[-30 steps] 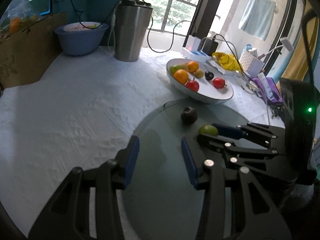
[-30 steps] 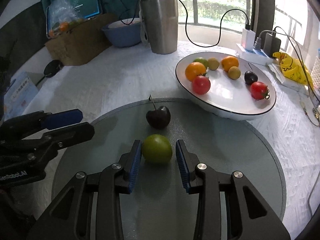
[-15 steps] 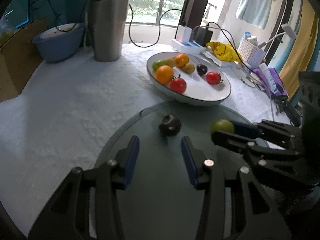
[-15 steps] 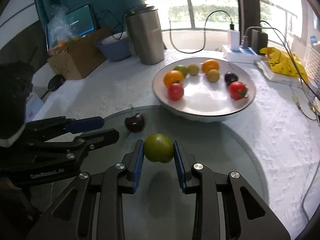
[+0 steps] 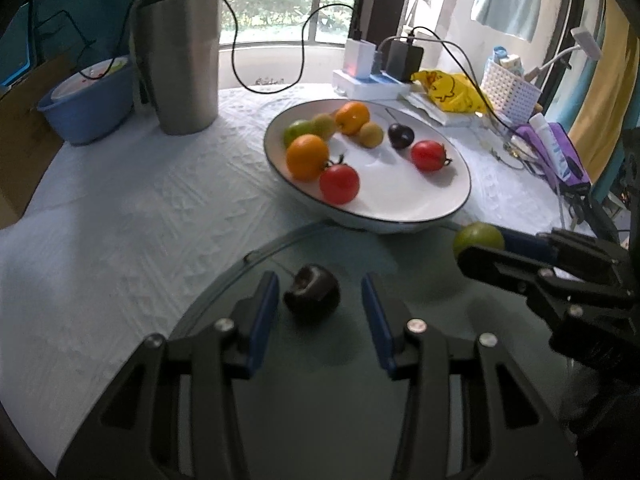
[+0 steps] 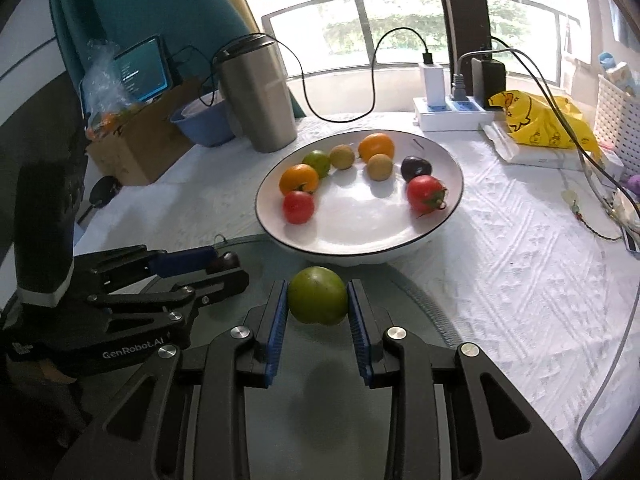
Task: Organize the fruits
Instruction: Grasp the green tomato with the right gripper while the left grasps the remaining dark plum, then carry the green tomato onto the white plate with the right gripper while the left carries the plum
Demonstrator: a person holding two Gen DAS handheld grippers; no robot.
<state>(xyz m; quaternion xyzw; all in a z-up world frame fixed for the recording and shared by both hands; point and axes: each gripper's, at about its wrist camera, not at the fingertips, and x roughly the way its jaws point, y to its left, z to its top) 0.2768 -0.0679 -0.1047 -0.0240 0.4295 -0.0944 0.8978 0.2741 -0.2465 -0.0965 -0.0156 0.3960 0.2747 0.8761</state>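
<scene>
A dark cherry (image 5: 313,292) lies on the round glass mat (image 5: 320,368) between the blue pads of my left gripper (image 5: 316,300). Its jaws are closing, and gaps still show on both sides of the cherry. My right gripper (image 6: 318,300) is shut on a green fruit (image 6: 318,295) and holds it above the mat, just before the white bowl (image 6: 400,246). The bowl (image 5: 420,216) holds several fruits: oranges, red tomatoes, a dark plum and small greenish ones. From the left wrist the right gripper (image 5: 478,242) shows at the right with the green fruit (image 5: 476,237).
A steel tumbler (image 5: 178,56) and a blue basin (image 5: 88,104) stand at the back left beside a cardboard box (image 6: 140,148). A power strip (image 6: 448,114) with cables, a yellow bag (image 6: 540,120) and a white basket (image 5: 510,92) crowd the back right. White textured cloth (image 5: 120,220) covers the table.
My left gripper moved forward until the cherry came between its pads. My right gripper shut on the green fruit, lifted it off the mat and carried it toward the bowl.
</scene>
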